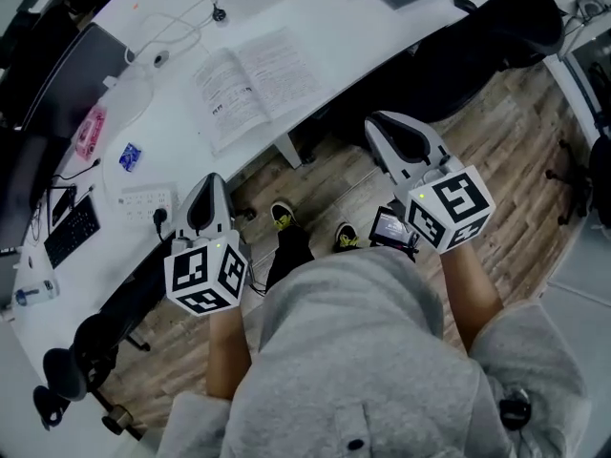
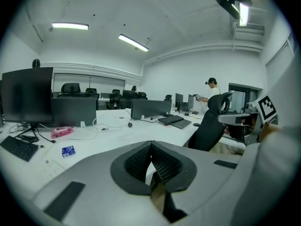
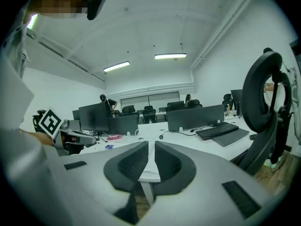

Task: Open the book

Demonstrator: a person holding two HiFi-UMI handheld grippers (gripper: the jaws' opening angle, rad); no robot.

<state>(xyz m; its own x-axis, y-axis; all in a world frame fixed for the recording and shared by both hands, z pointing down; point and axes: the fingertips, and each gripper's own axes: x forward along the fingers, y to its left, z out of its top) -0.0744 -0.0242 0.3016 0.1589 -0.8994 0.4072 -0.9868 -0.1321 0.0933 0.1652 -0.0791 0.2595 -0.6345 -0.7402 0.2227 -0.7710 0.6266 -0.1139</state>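
Observation:
The book (image 1: 256, 86) lies open on the white desk (image 1: 315, 17), pages up, near the desk's front edge. Both grippers hang in the air on the near side of that edge, over the wooden floor, and touch nothing. My left gripper (image 1: 212, 181) is below and left of the book; in the left gripper view its pads (image 2: 150, 145) meet at the tip with nothing between them. My right gripper (image 1: 377, 122) is right of the book and lower. In the right gripper view a narrow slit (image 3: 149, 147) stays between its pads, and it holds nothing.
On the desk's left part lie a blue packet (image 1: 130, 156), a pink object (image 1: 89, 132), a power strip (image 1: 148, 200) and a keyboard (image 1: 72, 232). A black office chair (image 1: 496, 36) stands at the right. My feet (image 1: 282, 216) are under the desk's edge.

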